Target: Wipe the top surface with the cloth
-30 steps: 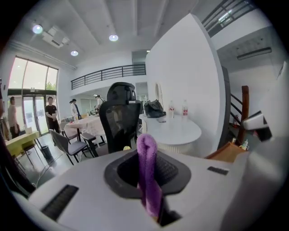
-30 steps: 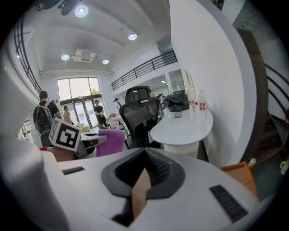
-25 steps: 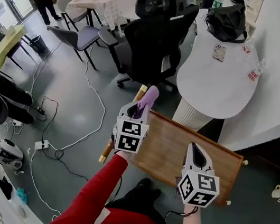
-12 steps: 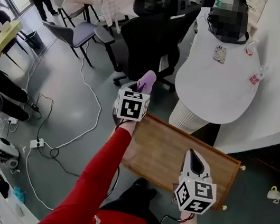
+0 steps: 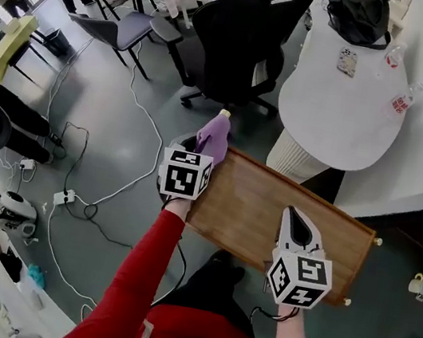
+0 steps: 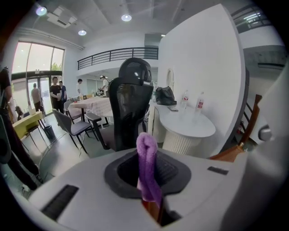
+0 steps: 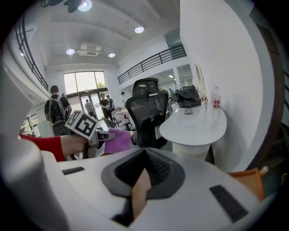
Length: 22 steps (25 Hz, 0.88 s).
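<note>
A purple cloth [image 5: 214, 136] is pinched in my left gripper [image 5: 209, 146], which is shut on it above the far left corner of the wooden top surface [image 5: 269, 211]. In the left gripper view the cloth [image 6: 147, 164] stands up folded between the jaws. My right gripper [image 5: 297, 223] hovers over the near right part of the wooden top, jaws together with nothing held. From the right gripper view the left gripper's marker cube [image 7: 83, 126] and the cloth [image 7: 118, 140] show at the left.
A black office chair [image 5: 248, 29] stands just beyond the wooden top. A white rounded table [image 5: 348, 83] with a black bag [image 5: 360, 16] and bottles is at the far right. Cables [image 5: 124, 181] lie on the grey floor to the left. People stand far off at upper left.
My left gripper, holding the cloth, swung out past the far left edge and has come back down over the corner of the wooden top. The right gripper stayed in place.
</note>
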### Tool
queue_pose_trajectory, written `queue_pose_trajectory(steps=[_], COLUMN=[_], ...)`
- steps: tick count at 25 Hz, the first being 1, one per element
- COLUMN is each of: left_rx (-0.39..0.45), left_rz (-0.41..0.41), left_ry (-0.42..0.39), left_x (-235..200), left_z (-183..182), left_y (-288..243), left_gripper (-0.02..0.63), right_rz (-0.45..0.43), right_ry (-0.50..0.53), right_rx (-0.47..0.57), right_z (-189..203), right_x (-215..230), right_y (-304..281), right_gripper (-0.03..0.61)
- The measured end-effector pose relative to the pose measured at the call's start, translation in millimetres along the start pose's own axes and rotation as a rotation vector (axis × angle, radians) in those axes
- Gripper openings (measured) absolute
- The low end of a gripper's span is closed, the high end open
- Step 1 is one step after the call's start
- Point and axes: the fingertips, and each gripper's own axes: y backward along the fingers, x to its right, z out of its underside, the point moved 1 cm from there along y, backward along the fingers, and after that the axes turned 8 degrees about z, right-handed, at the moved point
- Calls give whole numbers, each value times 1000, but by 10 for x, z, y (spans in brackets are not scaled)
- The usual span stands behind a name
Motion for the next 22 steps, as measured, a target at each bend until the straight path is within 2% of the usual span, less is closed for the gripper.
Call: queue_pose_trajectory(steps=[8,17,22], left_rx=[-127,-227,-259], left_rz=[18,27,37], left_ry=[-79,-11,-11], left_x=[222,306,385], left_z=[948,1720,1898], left_y=[837,1392,1478], left_gripper=[44,44,44], right_rz=[-64,-62,-35], right_ry=[34,29,18], right_rx=[-20,-48,-50], right_z=[114,312,363], right_x=[-310,-354,-286], right_y=[23,134,219], right_gripper=[3,3,3])
